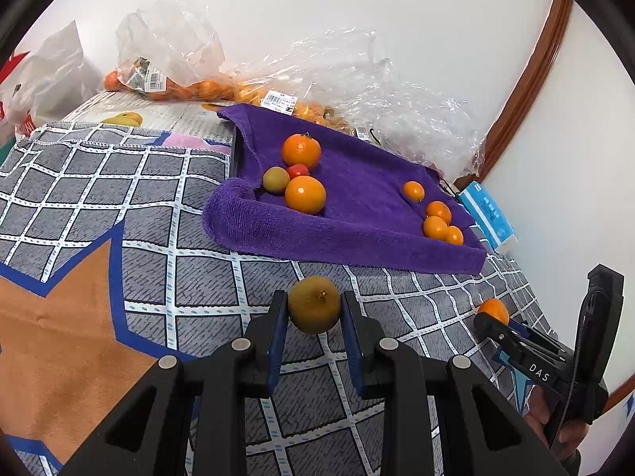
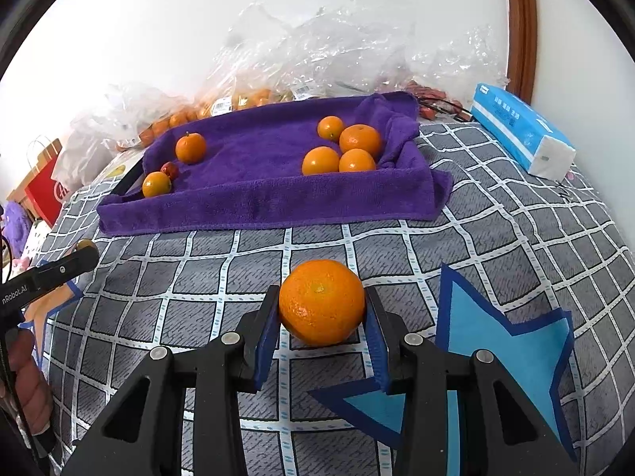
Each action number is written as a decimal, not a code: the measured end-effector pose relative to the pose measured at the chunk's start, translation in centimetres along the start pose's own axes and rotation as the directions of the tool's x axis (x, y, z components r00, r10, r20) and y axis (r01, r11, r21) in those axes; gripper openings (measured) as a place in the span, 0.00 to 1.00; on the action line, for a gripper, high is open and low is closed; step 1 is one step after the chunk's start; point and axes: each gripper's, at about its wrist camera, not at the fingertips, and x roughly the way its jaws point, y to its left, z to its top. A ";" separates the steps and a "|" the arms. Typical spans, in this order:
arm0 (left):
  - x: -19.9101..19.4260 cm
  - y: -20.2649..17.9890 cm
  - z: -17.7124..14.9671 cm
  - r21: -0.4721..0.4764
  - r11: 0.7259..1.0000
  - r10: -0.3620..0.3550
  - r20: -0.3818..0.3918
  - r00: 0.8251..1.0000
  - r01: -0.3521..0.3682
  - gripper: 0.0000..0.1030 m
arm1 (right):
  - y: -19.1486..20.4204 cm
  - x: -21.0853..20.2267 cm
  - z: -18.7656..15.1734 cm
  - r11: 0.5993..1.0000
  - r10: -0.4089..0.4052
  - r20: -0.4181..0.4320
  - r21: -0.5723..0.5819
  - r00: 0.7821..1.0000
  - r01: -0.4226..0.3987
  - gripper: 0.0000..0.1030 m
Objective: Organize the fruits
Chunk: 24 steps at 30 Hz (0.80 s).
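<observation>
Mandarin (image 2: 321,301) clamped in right tool (image 2: 322,317) (green-brown fruit (image 1: 314,304) in left tool (image 1: 314,309)).

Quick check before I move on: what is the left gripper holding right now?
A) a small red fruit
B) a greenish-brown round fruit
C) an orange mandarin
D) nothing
B: in the left wrist view the left gripper has its blue pads pressed on both sides of a greenish-brown round fruit, above the checked cloth.

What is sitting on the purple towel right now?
On the purple towel: oranges grouped right, two oranges, a small red fruit and a greenish fruit left. Whatever the towel covers is hidden.
</observation>
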 end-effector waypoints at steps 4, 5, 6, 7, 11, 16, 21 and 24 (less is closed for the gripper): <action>-0.2 -0.1 0.0 0.005 1.000 0.002 0.010 1.000 -0.002 0.25 | 0.2 0.0 0.0 1.000 0.004 0.001 -0.007 1.000 -0.004 0.39; -0.2 -0.1 0.0 0.005 1.000 0.003 0.014 1.000 -0.003 0.25 | 0.2 -0.1 0.0 1.000 0.007 0.004 -0.009 1.000 -0.007 0.39; -0.3 -0.1 0.0 0.004 1.000 0.004 0.016 1.000 -0.004 0.25 | 0.2 -0.1 0.0 1.000 0.013 0.005 -0.010 1.000 -0.013 0.39; -0.3 -0.1 0.0 0.005 1.000 0.005 0.017 1.000 -0.005 0.25 | 0.2 -0.1 0.0 1.000 0.018 0.005 -0.009 1.000 -0.018 0.39; -0.4 -0.2 0.0 0.008 1.000 0.002 0.024 1.000 -0.003 0.25 | 0.2 -0.3 0.0 1.000 0.022 0.011 -0.007 1.000 -0.022 0.39; -1.3 -0.8 0.0 0.029 0.999 0.020 0.056 0.998 -0.021 0.25 | 0.6 -0.8 -0.1 0.999 0.019 0.033 -0.030 0.999 -0.018 0.39; -2.8 -1.9 0.4 0.047 0.999 0.002 0.067 0.998 -0.005 0.25 | 2.2 -1.7 -0.3 0.996 0.000 0.060 -0.093 0.998 0.006 0.39; -3.6 -2.7 0.9 0.057 0.998 0.012 0.067 0.998 -0.016 0.25 | 3.1 -2.7 0.0 0.994 0.033 0.065 -0.107 0.997 -0.026 0.39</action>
